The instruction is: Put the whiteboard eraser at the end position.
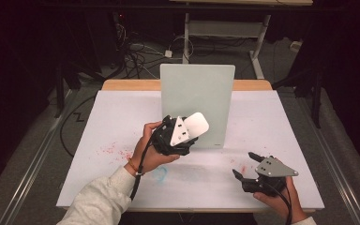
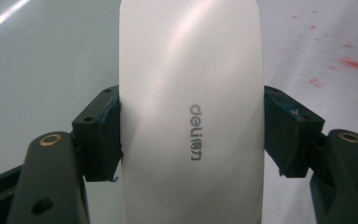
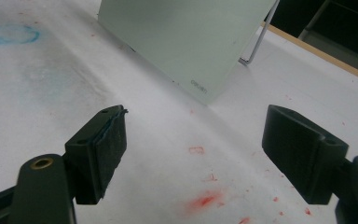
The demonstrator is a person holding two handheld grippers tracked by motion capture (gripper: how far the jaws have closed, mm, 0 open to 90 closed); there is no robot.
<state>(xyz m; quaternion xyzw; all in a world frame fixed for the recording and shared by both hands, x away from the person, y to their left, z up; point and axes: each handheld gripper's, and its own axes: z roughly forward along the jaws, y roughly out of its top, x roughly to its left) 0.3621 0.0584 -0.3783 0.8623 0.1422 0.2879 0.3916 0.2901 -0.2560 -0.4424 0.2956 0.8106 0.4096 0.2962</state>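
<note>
Eraser (image 1: 197,124), white and rounded, sits clamped in the left gripper (image 1: 187,136), lifted off the desk (image 1: 122,108) and held right up at the lower left part of the upright glass board (image 1: 206,93). In the left gripper view the fingers (image 2: 98,140) press on both long sides of the eraser (image 2: 191,116), with the pale board surface behind it. So the pick-up looks done; whether the pad already touches the board, I cannot tell. The wiping itself seems to be what is left, though the board face looks clean from here.

The right gripper (image 1: 243,166) waits low near the front right of the desk, its fingers (image 3: 102,149) spread wide with nothing between them, hovering over red smears (image 3: 205,200) on the white cover.

Room to move: the board face spreads up and to the right of the eraser. Its bottom edge meets the desk just below, and a thin wire stand (image 3: 258,42) props it from behind, so a hard push could tip it.
</note>
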